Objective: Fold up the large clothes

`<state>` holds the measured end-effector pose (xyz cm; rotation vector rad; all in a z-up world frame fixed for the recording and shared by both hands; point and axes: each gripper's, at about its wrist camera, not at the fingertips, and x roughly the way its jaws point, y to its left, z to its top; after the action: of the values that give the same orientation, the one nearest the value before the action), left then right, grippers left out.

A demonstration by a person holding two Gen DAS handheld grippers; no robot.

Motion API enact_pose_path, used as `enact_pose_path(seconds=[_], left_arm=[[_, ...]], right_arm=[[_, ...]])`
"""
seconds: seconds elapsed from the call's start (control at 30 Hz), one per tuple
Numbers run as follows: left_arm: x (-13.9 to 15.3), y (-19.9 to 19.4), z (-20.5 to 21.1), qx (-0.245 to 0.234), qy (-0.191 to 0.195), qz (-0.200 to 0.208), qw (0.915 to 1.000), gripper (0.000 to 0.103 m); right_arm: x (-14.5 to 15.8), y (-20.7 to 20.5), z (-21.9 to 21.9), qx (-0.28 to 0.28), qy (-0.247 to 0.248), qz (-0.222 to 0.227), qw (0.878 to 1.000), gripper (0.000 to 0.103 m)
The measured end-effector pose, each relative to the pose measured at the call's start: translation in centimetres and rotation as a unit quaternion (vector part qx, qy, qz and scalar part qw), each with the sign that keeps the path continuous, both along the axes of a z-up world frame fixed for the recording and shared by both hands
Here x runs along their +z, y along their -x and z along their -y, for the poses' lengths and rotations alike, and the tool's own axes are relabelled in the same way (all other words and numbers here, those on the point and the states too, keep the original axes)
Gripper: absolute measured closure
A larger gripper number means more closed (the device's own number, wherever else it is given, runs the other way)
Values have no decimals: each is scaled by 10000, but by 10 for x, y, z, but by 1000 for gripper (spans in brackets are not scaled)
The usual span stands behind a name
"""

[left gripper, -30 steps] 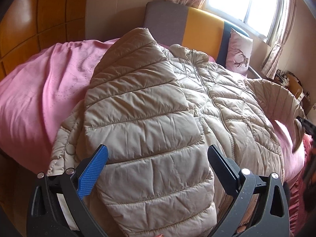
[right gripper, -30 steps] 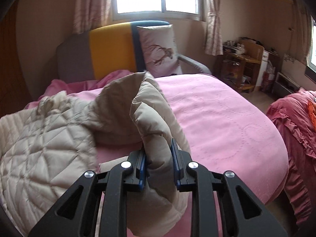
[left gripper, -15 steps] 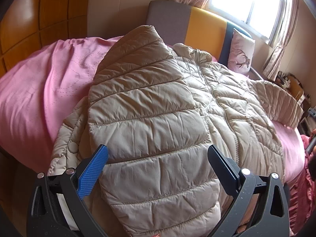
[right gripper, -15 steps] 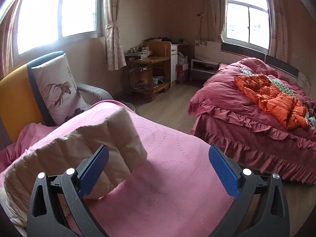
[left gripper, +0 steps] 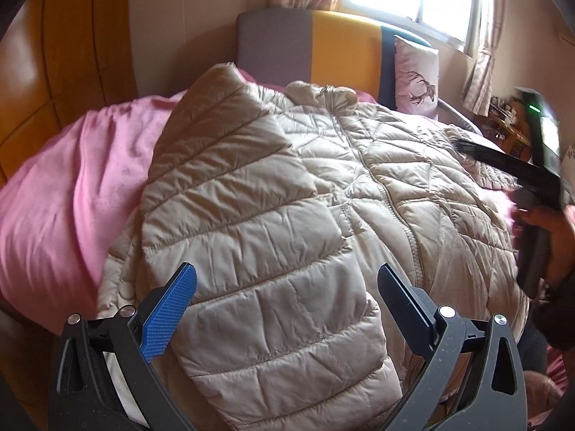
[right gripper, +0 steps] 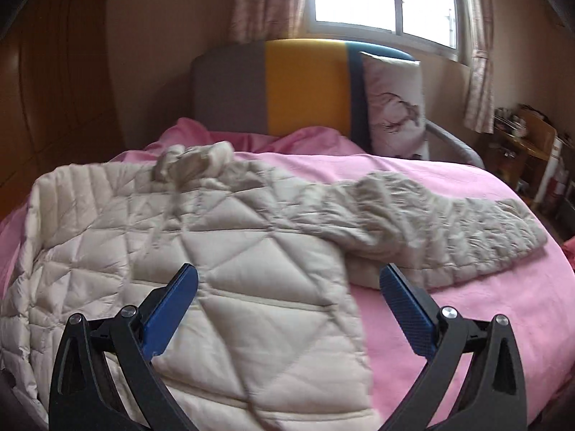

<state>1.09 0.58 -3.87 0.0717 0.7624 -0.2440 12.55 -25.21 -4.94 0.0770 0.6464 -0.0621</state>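
A beige quilted puffer jacket point(left gripper: 323, 186) lies zipped and face up on a pink bed point(left gripper: 64, 194). Its left sleeve point(left gripper: 251, 237) is folded over the front. My left gripper point(left gripper: 287, 298) is open and empty, just above that sleeve's cuff end. In the right wrist view the jacket point(right gripper: 215, 251) spreads over the pink bed point(right gripper: 467, 309), with its right sleeve point(right gripper: 449, 226) stretched out flat to the right. My right gripper point(right gripper: 287, 301) is open and empty above the jacket's right hem. It also shows blurred in the left wrist view point(left gripper: 539, 176), over the jacket's right side.
A grey, yellow and blue headboard point(right gripper: 287, 89) and a deer-print pillow point(right gripper: 395, 104) stand at the far end of the bed. A wooden wardrobe point(left gripper: 54, 54) is at the left. A cluttered wooden shelf point(right gripper: 532, 143) stands at the right, under a bright window point(right gripper: 388, 0).
My right gripper let go of the right sleeve, which now lies flat on the bed, and swung back over the jacket. The left gripper stayed open and drew back slightly.
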Motion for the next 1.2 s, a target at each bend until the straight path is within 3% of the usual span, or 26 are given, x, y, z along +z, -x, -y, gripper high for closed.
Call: enact_pose_path(seconds=[0.07, 0.2, 0.33, 0.37, 0.43, 0.53, 0.6, 0.63, 0.73, 0.93, 1.1, 1.2], left_arm=[[0, 3, 5, -107, -132, 53, 9998, 3], [-6, 3, 20, -436, -333, -47, 9985, 3], [-30, -3, 40, -654, -942, -164, 9933, 3], [-36, -4, 42, -654, -1098, -133, 9917, 5], [-47, -5, 44, -706, -1323, -20, 9887, 19], [-39, -2, 37, -887, -1031, 35, 9907, 53], [-29, -4, 28, -929, -836, 11, 9922, 84], [-21, -6, 20, -922, -647, -8, 9936, 88], [4, -11, -8, -738, -135, -10, 9972, 90], [60, -44, -97, 84, 351, 398, 9986, 90], [71, -82, -165, 869, 372, 506, 9942, 90], [68, -112, -204, 1162, 526, 331, 9913, 90]], right_arm=[[-16, -13, -15, 109, 87, -142, 9998, 2], [-61, -35, -21, 48, 341, -853, 9958, 2], [-68, -34, -15, 32, 247, -853, 9960, 2], [-68, -33, -15, 26, 267, -840, 9961, 2], [-68, -31, -13, 19, 271, -810, 9963, 2], [-68, -31, -14, 15, 258, -796, 9965, 2], [-67, -32, -15, 11, 275, -799, 9964, 2], [-67, -33, -16, 8, 287, -800, 9964, 2], [-67, -31, -17, 1, 302, -785, 9965, 2], [-67, -32, -16, -2, 304, -779, 9965, 2], [-68, -32, -17, 0, 300, -780, 9965, 2], [-68, -32, -17, 0, 299, -782, 9965, 2]])
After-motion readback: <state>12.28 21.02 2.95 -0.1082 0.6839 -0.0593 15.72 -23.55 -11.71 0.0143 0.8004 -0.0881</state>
